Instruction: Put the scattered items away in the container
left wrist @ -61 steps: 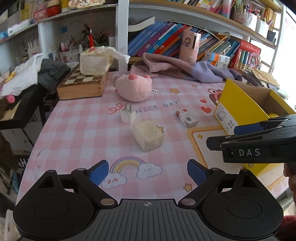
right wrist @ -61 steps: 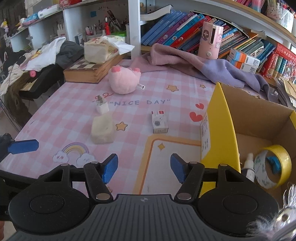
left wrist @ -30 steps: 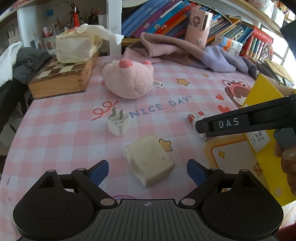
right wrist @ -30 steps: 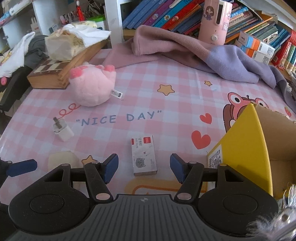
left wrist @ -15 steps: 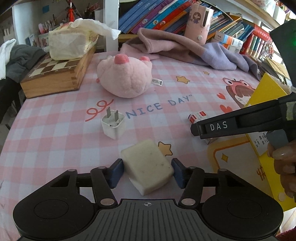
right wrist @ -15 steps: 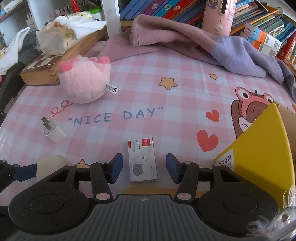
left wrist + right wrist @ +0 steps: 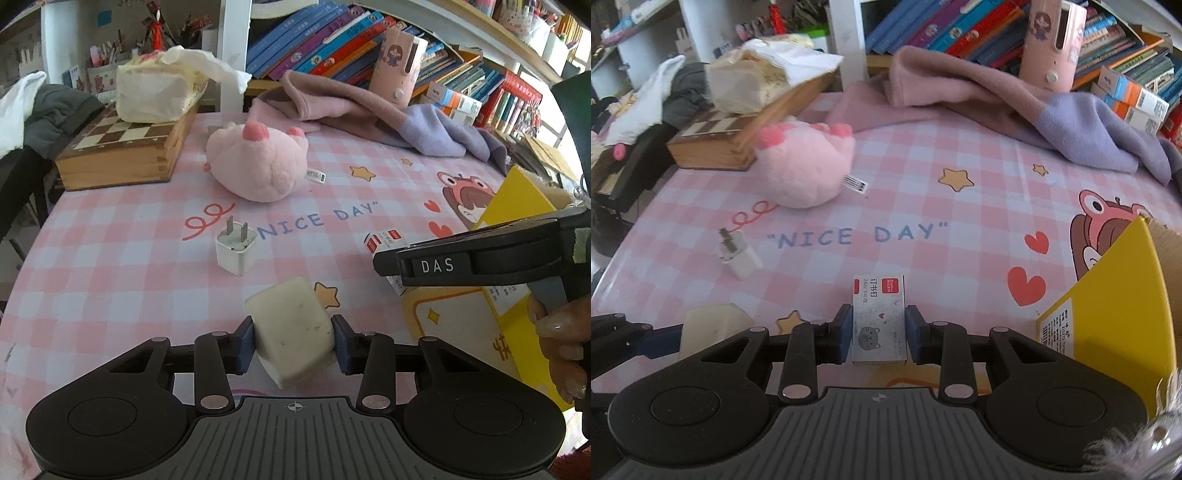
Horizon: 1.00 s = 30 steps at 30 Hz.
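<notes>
While the left gripper point(image 7: 294, 341) clamps the cream block point(image 7: 293, 328), the right gripper point(image 7: 879, 335) grips the small staple box point(image 7: 879, 319) beside the yellow carton point(image 7: 1108, 306).

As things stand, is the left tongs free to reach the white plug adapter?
Probably not yet: the left tongs are shut on the cream soap-like block. The white plug adapter lies just ahead on the pink checked tablecloth, nothing between.
</notes>
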{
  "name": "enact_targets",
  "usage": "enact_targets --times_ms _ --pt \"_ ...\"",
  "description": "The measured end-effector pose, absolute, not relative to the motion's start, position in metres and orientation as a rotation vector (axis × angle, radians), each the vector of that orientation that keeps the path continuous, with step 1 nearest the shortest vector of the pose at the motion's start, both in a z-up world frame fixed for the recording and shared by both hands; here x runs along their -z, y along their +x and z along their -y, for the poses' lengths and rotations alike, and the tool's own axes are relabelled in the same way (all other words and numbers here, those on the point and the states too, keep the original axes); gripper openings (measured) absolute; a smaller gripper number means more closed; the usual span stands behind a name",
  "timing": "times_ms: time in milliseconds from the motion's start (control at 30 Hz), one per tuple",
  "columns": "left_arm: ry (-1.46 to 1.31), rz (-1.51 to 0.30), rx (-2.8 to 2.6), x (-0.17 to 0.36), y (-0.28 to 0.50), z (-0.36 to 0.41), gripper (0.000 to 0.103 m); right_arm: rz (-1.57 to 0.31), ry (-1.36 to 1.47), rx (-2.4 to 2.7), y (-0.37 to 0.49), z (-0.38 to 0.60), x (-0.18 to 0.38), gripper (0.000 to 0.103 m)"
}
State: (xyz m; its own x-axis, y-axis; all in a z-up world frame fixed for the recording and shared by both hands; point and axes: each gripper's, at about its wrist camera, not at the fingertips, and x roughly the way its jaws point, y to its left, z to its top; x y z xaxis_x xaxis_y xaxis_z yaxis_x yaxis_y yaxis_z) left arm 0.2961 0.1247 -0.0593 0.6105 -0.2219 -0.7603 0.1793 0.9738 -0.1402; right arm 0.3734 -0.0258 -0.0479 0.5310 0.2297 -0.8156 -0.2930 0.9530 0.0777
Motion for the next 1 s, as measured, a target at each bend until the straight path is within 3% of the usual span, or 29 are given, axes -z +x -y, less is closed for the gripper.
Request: enact_targets --times_ms 1000 --pt "-0.045 -0.788 0.206 0.027 0.219 -0.134 0.040 -0.918 -0.036 -0.359 0.279 0.035 0.020 0.028"
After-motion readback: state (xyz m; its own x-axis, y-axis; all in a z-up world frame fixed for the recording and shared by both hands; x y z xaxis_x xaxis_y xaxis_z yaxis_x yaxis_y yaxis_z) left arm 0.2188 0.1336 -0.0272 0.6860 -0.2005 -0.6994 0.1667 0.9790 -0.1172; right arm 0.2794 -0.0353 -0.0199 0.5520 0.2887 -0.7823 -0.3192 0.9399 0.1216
